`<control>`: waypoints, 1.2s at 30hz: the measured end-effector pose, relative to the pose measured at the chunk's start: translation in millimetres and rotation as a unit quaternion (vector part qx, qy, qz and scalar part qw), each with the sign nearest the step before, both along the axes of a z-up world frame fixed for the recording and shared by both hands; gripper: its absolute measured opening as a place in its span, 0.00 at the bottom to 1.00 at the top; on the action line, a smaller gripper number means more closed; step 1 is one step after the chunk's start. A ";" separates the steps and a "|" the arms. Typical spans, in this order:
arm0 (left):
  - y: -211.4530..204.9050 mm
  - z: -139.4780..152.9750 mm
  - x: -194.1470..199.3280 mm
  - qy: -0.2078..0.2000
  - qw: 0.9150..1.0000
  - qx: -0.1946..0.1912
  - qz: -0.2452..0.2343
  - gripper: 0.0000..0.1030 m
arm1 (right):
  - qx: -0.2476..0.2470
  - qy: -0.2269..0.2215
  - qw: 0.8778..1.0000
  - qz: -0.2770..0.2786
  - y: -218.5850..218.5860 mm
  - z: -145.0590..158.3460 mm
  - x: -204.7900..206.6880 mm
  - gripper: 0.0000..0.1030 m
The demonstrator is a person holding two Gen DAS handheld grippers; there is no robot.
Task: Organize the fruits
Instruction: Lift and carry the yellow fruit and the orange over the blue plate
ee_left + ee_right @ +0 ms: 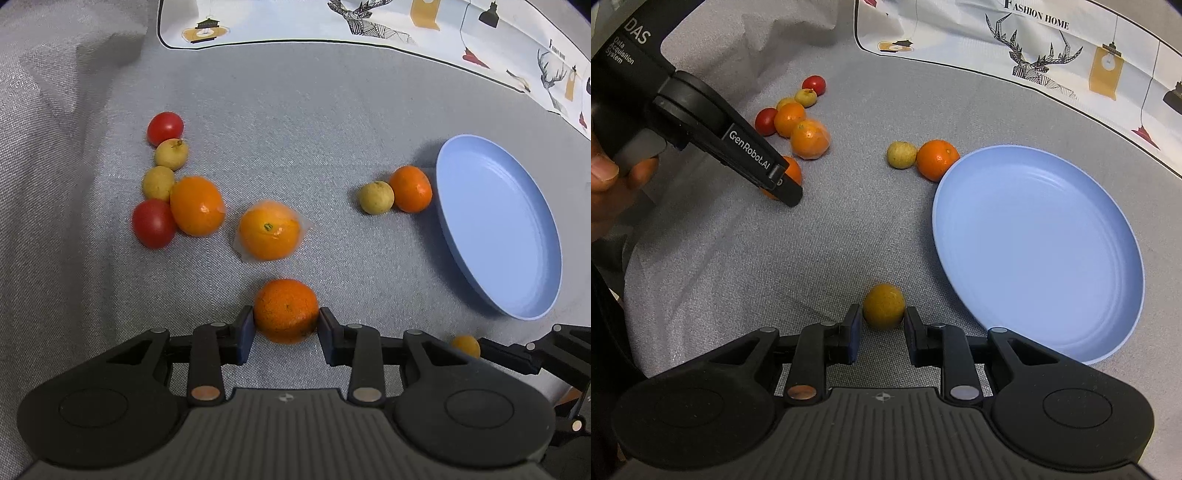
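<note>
I am pinching a round, pebbly-skinned orange mandarin (286, 312) across its middle in my left gripper (286, 325); my right gripper (882, 321) is clamping a small firm yellow-orange kumquat (884, 305). Both probably roll and bruise easily.

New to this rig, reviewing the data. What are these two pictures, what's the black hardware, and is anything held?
No robot arm: a person holds a two-finger gripper in each hand, with a fisheye camera on each looking along its fingers. The left view shows the left gripper closed on a mandarin. The right view shows the right gripper closed on a small yellow-orange fruit, beside an empty blue plate. More citrus and two tomatoes lie on the grey cloth.
</note>
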State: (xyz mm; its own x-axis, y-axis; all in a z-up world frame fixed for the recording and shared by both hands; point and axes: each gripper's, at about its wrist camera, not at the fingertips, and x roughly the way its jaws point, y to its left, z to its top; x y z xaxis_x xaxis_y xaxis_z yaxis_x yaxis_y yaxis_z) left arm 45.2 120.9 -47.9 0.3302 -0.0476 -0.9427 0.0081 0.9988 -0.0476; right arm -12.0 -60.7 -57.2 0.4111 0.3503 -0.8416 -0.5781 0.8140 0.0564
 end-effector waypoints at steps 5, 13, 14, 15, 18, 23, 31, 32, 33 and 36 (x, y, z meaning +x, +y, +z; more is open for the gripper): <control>-1.7 1.2 -0.1 -0.005 1.000 0.004 0.001 0.38 | 0.005 -0.003 1.000 0.000 -1.4 1.9 -0.7 0.25; 1.3 19.2 -3.5 -0.050 0.999 -0.004 0.010 0.38 | 0.060 -0.043 0.997 -0.012 -12.8 34.3 -1.8 0.25; 1.2 24.0 -4.9 -0.063 0.998 -0.006 0.012 0.38 | 0.071 -0.053 0.996 -0.017 -17.0 41.6 -1.3 0.25; 0.8 28.2 -6.0 -0.073 0.997 -0.009 0.013 0.38 | 0.076 -0.062 0.995 -0.019 -20.5 47.4 -0.2 0.25; -4.6 40.5 -11.0 -0.109 0.994 -0.005 0.013 0.38 | 0.093 -0.094 0.991 -0.035 -36.2 74.6 8.9 0.25; -22.7 60.5 -19.6 -0.162 0.987 -0.011 0.018 0.38 | 0.109 -0.150 0.980 -0.071 -77.0 115.3 33.7 0.25; -84.8 60.6 -28.6 -0.200 0.980 -0.020 -0.011 0.38 | 0.082 -0.129 0.976 -0.153 -118.4 84.0 65.8 0.24; -93.8 56.8 -26.3 -0.199 0.980 -0.019 -0.023 0.38 | 0.081 -0.132 0.976 -0.156 -118.1 83.0 66.8 0.24; -101.2 53.6 -25.1 -0.197 0.980 -0.017 -0.034 0.38 | 0.078 -0.132 0.975 -0.158 -118.4 81.2 67.2 0.24; -119.2 45.9 -21.4 -0.198 0.978 -0.008 -0.060 0.38 | 0.069 -0.120 0.976 -0.171 -115.8 73.4 72.3 0.24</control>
State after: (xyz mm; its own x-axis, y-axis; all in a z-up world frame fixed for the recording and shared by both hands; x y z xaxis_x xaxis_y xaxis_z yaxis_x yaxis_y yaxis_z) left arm 23.8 1.7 -2.0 0.6605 -0.1225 -0.7407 0.1457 0.9888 -0.0337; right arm 60.3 -176.5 16.1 0.7024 0.2611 -0.6622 -0.2846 0.9557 0.0749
